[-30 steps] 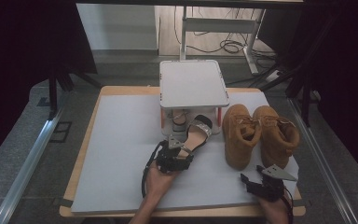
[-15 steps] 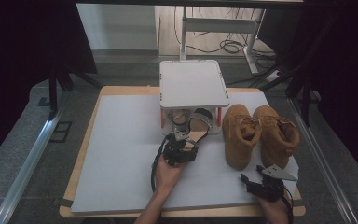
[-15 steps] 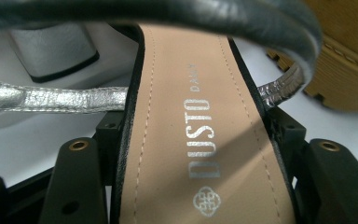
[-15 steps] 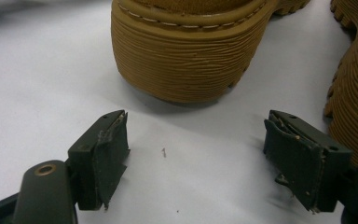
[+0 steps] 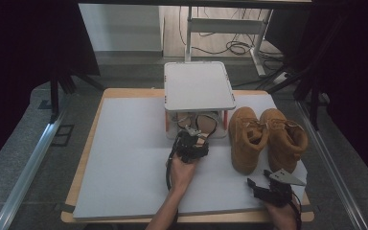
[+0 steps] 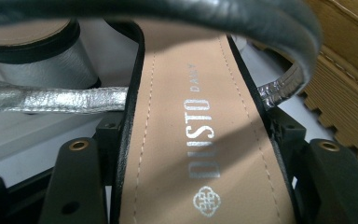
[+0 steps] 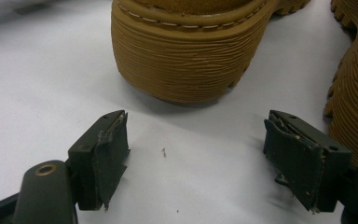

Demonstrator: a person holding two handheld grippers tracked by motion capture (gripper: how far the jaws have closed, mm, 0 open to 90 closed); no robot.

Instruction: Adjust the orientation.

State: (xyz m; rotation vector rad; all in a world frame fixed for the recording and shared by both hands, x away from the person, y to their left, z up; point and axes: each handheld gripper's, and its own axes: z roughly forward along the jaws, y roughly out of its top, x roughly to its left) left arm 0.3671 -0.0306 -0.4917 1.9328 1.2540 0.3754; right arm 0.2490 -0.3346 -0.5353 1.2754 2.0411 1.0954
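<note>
My left tool is clamped across a sandal, its two black jaws pressing on either edge of the tan insole. In the left gripper view a silver strap runs off to one side and a dark strap arches over the top. In the high view that sandal sits just in front of the small white stand, its far end reaching under the stand's shelf, in the middle of the worktop.

My right tool hangs near the front right corner of the worktop, jaws wide apart with nothing between them. In the right gripper view its pads hover just above the white surface, and the ribbed sole of a tan boot lies close ahead of them. A second tan boot stands just beside the first, to the right of the stand.
</note>
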